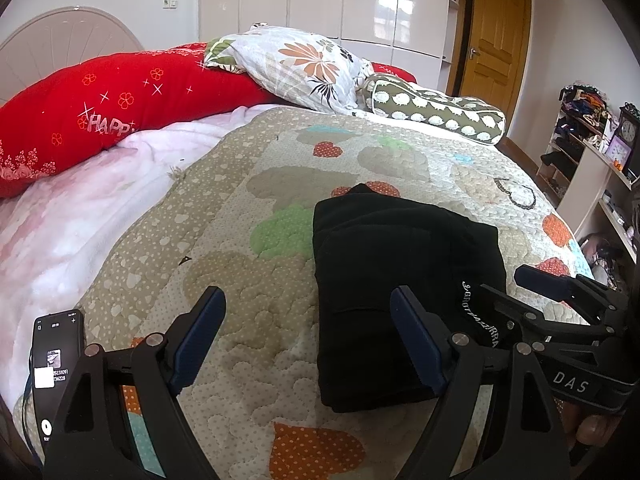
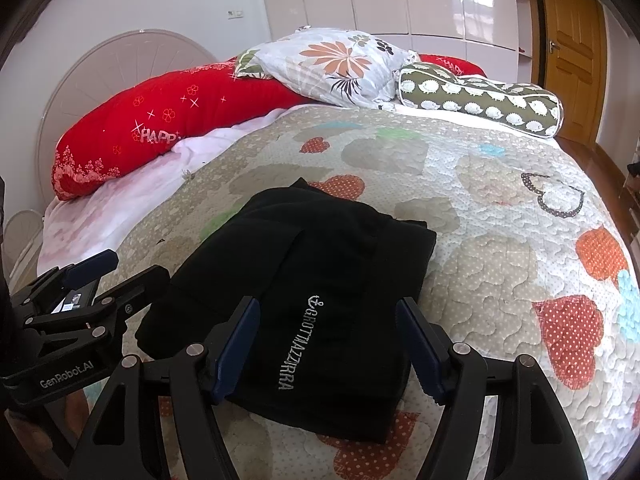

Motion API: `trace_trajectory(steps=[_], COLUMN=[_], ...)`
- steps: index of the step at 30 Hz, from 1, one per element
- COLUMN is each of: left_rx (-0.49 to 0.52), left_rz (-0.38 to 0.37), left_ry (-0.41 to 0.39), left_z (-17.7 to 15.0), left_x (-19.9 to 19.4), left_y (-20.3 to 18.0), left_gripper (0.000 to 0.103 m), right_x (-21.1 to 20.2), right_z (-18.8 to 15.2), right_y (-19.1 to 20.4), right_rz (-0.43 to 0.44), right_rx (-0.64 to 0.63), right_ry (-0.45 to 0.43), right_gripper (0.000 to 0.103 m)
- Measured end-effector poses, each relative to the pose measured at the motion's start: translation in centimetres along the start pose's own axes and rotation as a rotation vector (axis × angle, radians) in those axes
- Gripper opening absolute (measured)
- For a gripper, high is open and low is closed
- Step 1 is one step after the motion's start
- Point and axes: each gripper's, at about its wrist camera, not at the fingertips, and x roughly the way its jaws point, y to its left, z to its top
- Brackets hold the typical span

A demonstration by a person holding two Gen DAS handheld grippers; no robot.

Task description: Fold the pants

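The black pants (image 2: 312,308) lay folded into a thick, compact rectangle on the heart-patterned quilt (image 2: 500,264) near the foot of the bed, silver lettering facing up along one edge. The right tongs (image 2: 326,344) hung directly above the near end of that bundle, jaws spread wide with nothing between the pads. The left tongs (image 1: 308,336) stood beside them, also open and empty; one finger (image 1: 416,340) hovered over the left edge of the pants and the other over bare quilt. A phone (image 1: 56,360) lay at the quilt's near-left corner. Pillows, a red (image 1: 120,104) one and a floral (image 1: 304,64) one among them, were heaped by the headboard.
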Motion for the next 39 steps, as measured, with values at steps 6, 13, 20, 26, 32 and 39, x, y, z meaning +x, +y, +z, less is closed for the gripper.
trace_trajectory(steps=[6, 13, 20, 26, 32, 39], left_rx=[0.005, 0.008, 0.012, 0.013, 0.008, 0.007], left_rz=[0.003, 0.005, 0.010, 0.012, 0.004, -0.001], left_ry=[-0.006, -0.011, -0.014, -0.016, -0.014, -0.013], left_z=[0.1, 0.1, 0.1, 0.2, 0.2, 0.2], left_x=[0.0, -0.3, -0.4, -0.5, -0.7, -1.4], left_y=[0.0, -0.1, -0.1, -0.2, -0.3, -0.5], left_gripper=[0.085, 0.085, 0.085, 0.085, 0.085, 0.085], right_x=[-0.1, -0.2, -0.5, -0.7, -0.7, -1.6], right_z=[-0.1, 0.0, 0.0, 0.0, 0.0, -0.1], right_y=[0.0, 0.2, 0.1, 0.0, 0.0, -0.1], right_rz=[0.000, 0.003, 0.004, 0.006, 0.005, 0.005], right_rx=[-0.001, -0.001, -0.005, -0.007, -0.007, -0.011], right_ry=[0.000, -0.004, -0.005, -0.007, -0.008, -0.013], right_gripper=[0.072, 0.072, 0.072, 0.072, 0.072, 0.072])
